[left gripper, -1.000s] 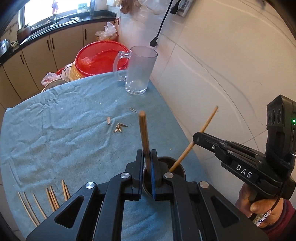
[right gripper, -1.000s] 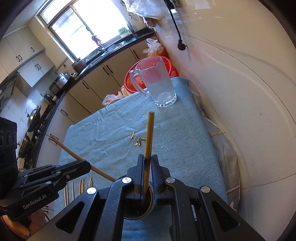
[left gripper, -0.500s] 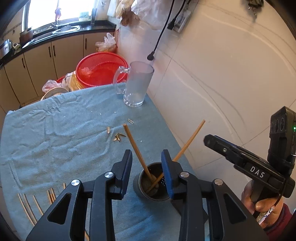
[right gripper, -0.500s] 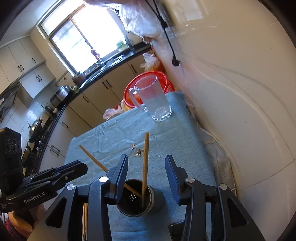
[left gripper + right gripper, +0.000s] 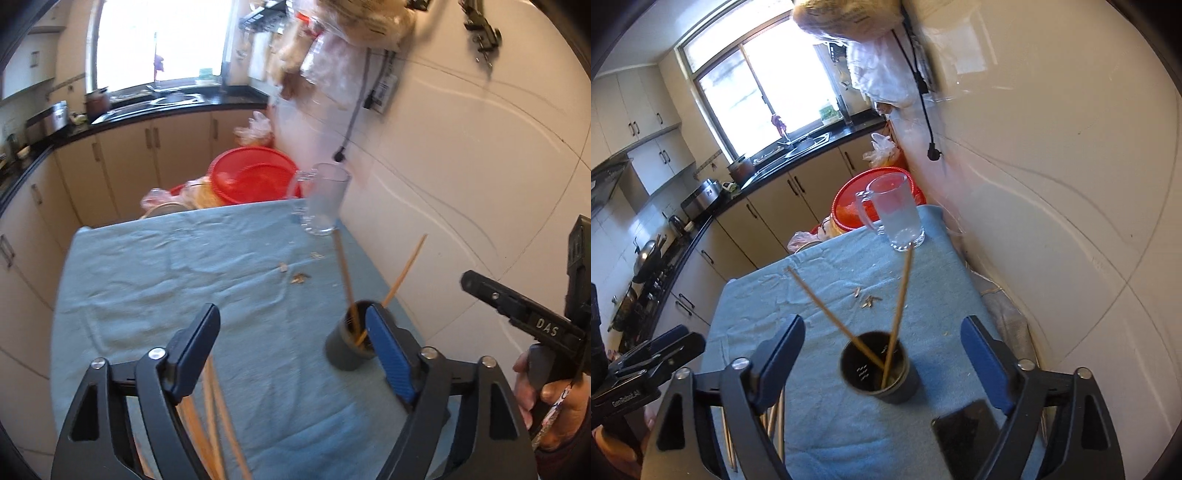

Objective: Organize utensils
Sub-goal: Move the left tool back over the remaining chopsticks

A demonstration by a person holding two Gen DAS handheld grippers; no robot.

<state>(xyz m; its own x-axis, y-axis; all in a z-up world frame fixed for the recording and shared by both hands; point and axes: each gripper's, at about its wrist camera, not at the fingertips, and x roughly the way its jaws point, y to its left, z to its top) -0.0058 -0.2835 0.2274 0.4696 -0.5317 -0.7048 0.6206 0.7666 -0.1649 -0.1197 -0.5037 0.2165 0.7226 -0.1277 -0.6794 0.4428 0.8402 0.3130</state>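
Right wrist view: our right gripper [image 5: 882, 354] has just been opening, jaws wide and empty, like our left gripper [image 5: 291, 350]. Two chopsticks [image 5: 899, 302] lean in the dark cup [image 5: 879, 373] on the blue cloth [image 5: 831, 288]; others [image 5: 218, 417] lie flat.

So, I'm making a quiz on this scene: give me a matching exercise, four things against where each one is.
Things:
1. two chopsticks
2. glass mug
3. loose chopsticks
4. phone

Places:
A. flat on the cloth, by the left hand-held gripper
B. far end of the table, near the wall
C. standing in the dark cup
D. on the cloth, near edge, right of the cup

Pairs: 1-C, 2-B, 3-A, 4-D
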